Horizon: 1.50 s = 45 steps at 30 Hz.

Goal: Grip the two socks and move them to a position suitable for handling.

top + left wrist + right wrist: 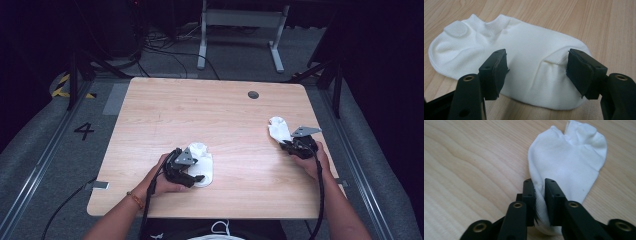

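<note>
Right gripper view: the right sock (571, 160) is lying in the upper right of the frame, its long axis running up and away from the right gripper (539, 195), cuff end farthest off.
Right gripper state: the jaws are pinching the sock's near end, fabric bunching between the pads.
Left gripper view: the left sock (519, 60) is lying flat across the middle of the frame, long axis running from upper left to lower right, cuff at the upper left.
Left gripper state: the left gripper (536, 72) is standing spread, jaws straddling the sock's near part; the right-hand pad is touching a raised fold, and nothing is being clamped.
High view, places: the left sock (201, 162) is sitting low and left of centre under the left gripper (192, 175); the right sock (279, 129) is sitting at the right, just above the right gripper (287, 142).
Deciding relation: the two socks are lying well apart, each nearest its own hand, so pairing them is likely calling for carrying the pinched one leftward.
Surroundings: the wooden table (200, 110) is offering bare board between them; a dark round cap (253, 94) is sitting far up the frame, not obstructing.
</note>
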### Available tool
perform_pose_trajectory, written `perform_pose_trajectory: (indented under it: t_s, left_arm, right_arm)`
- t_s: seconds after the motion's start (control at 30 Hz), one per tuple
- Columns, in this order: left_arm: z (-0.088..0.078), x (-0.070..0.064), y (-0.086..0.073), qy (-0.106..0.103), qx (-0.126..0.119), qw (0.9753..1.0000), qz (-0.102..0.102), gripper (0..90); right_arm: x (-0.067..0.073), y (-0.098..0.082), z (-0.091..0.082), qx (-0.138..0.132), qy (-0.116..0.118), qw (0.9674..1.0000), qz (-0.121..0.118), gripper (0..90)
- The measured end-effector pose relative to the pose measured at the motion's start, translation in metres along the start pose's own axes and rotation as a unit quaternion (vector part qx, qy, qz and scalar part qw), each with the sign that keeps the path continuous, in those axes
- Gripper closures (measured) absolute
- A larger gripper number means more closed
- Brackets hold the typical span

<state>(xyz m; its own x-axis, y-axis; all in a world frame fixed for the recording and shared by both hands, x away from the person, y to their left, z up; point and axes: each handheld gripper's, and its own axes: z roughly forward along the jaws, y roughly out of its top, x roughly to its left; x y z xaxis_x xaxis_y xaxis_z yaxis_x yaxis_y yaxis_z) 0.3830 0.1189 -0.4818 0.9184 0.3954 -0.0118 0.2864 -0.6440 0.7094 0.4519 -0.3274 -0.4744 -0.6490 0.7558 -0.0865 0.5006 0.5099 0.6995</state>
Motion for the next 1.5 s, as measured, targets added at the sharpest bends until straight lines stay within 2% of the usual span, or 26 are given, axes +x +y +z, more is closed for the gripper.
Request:
perform_pose_trajectory:
  t_s: [0.03, 0.17, 0.2, 0.23, 0.27, 0.33, 0.4, 0.43, 0.53, 0.6, 0.7, 0.73, 0.77, 0.83, 0.87, 0.93, 1.1, 1.17, 1.3, 1.37, 1.43, 1.5]
  left_arm:
    - [0.000, 0.000, 0.000, 0.001, 0.001, 1.0000, -0.002, 33.2]
    - [0.000, 0.000, 0.000, 0.005, 0.003, 1.0000, 0.000, 32.3]
    - [0.000, 0.000, 0.000, 0.005, 0.003, 1.0000, 0.000, 30.1]
    - [0.000, 0.000, 0.001, 0.013, 0.005, 0.9999, -0.005, 30.1]
    - [0.000, 0.000, 0.000, 0.012, 0.004, 0.9999, -0.007, 27.6]
    - [0.000, 0.000, 0.001, 0.016, 0.006, 0.9998, -0.009, 25.8]
    - [0.001, 0.000, 0.001, 0.016, 0.004, 0.9998, -0.013, 25.6]
    - [0.000, 0.000, 0.001, 0.016, 0.006, 0.9998, -0.011, 25.4]
    - [0.001, 0.000, 0.001, 0.016, 0.004, 0.9997, -0.015, 25.4]
    - [0.001, -0.001, 0.001, 0.017, 0.004, 0.9997, -0.015, 25.4]
    - [0.001, -0.001, 0.001, 0.016, 0.004, 0.9997, -0.018, 25.4]
    - [0.001, -0.001, 0.000, 0.016, 0.004, 0.9997, -0.018, 25.3]
    - [0.001, -0.001, 0.000, 0.015, 0.004, 0.9997, -0.019, 25.3]
    - [0.001, -0.001, 0.001, 0.014, 0.004, 0.9997, -0.017, 25.3]
    - [0.001, 0.000, 0.001, 0.013, 0.005, 0.9998, -0.015, 25.3]
    - [0.001, 0.000, 0.001, 0.013, 0.005, 0.9998, -0.014, 25.3]
    - [0.001, 0.000, 0.001, 0.012, 0.005, 0.9998, -0.013, 25.3]
    - [0.001, 0.000, 0.001, 0.011, 0.007, 0.9998, -0.012, 25.3]
    - [0.000, 0.000, 0.000, 0.011, 0.007, 0.9999, -0.009, 25.3]
    - [0.000, 0.000, 0.000, 0.011, 0.007, 0.9999, -0.009, 25.2]
    - [0.000, 0.000, 0.001, 0.011, 0.010, 0.9998, -0.010, 25.2]
    - [-0.001, -0.001, 0.003, 0.015, 0.016, 0.9997, -0.009, 24.8]
  right_arm:
    - [0.008, -0.003, -0.005, 0.002, 0.022, 0.9997, -0.009, 85.7]
    - [0.030, -0.008, -0.017, 0.008, 0.061, 0.9977, -0.030, 86.2]
    - [0.030, -0.008, -0.017, 0.008, 0.061, 0.9977, -0.030, 86.2]
    - [0.037, -0.009, -0.022, 0.001, 0.066, 0.9970, -0.042, 86.2]
    - [0.052, -0.011, -0.029, -0.003, 0.082, 0.9950, -0.057, 86.2]
    - [0.063, -0.013, -0.034, 0.000, 0.087, 0.9934, -0.074, 86.1]
    - [0.069, -0.015, -0.036, -0.002, 0.094, 0.9929, -0.073, 86.0]
    - [0.081, -0.018, -0.041, 0.000, 0.106, 0.9906, -0.087, 85.6]
    - [0.088, -0.022, -0.047, -0.003, 0.116, 0.9896, -0.085, 83.4]
    - [0.093, -0.026, -0.052, 0.000, 0.111, 0.9897, -0.091, 78.7]
    - [0.095, -0.030, -0.061, -0.009, 0.106, 0.9914, -0.077, 63.0]
    - [0.095, -0.029, -0.063, -0.012, 0.103, 0.9919, -0.073, 59.1]
    - [0.097, -0.026, -0.065, -0.018, 0.091, 0.9932, -0.071, 56.3]
    - [0.101, -0.019, -0.068, -0.035, 0.084, 0.9934, -0.069, 51.6]
    - [0.104, -0.014, -0.067, -0.040, 0.083, 0.9935, -0.068, 50.1]
    - [0.111, -0.005, -0.060, -0.037, 0.077, 0.9929, -0.082, 48.8]
    - [0.122, 0.009, -0.037, -0.011, 0.048, 0.9932, -0.106, 46.8]
    - [0.121, 0.011, -0.029, 0.002, 0.036, 0.9943, -0.101, 47.5]
    - [0.116, 0.012, -0.019, 0.024, 0.026, 0.9952, -0.091, 58.3]
    - [0.114, 0.012, -0.017, 0.032, 0.029, 0.9951, -0.089, 66.5]
    - [0.114, 0.012, -0.015, 0.038, 0.037, 0.9941, -0.095, 80.4]
    - [0.115, 0.012, -0.015, 0.040, 0.042, 0.9931, -0.102, 87.8]
